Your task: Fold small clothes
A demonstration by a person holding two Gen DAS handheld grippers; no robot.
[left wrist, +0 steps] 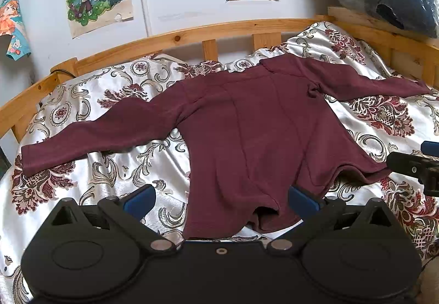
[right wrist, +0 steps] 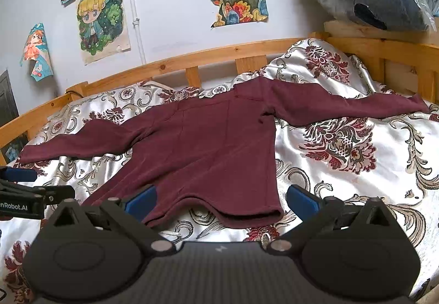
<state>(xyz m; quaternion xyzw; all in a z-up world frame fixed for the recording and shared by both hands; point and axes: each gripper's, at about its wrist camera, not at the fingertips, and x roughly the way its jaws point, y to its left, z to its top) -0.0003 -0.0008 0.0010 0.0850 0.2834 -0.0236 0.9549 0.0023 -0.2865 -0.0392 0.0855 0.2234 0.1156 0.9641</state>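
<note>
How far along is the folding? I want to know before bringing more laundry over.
Barely begun. Done: the maroon long-sleeved top lies spread flat on the floral satin bedspread, both sleeves stretched out. In hand: nothing yet; the left claw and right claw are open near its bottom hem, which is a little rumpled. Left: folding in the sleeves and body. No other clothes are in view.

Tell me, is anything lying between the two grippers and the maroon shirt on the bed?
Nothing visible. The maroon shirt lies spread on the bedspread, its hem right before the open left gripper and open right gripper.
</note>
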